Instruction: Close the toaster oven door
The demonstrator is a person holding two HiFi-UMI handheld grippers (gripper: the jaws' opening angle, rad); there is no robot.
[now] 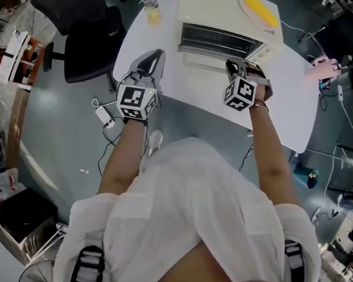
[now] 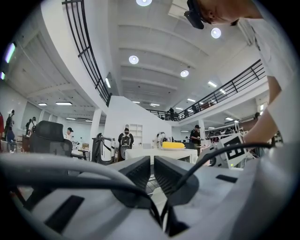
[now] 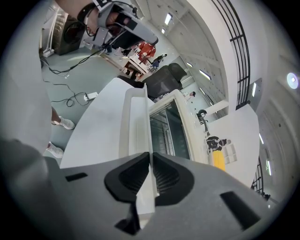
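On the white table [image 1: 178, 85], a clear cup [image 1: 152, 12] of yellowish liquid stands left of the boxy cream toaster oven [image 1: 204, 6], whose flat top bears a pale plate [image 1: 246, 9] with a long yellow item [image 1: 261, 10]. The toaster oven door [image 3: 137, 117] lies folded down toward the person, baring a metal wire rack [image 1: 217, 40]. The left gripper [image 1: 152, 59], at the table's near edge, has its jaws almost together on nothing, while the right gripper [image 1: 236, 66] pinches the door's thin pale front edge.

Cream toaster oven [image 1: 226, 4] with its door [image 1: 203, 60] swung down, fully open and level.
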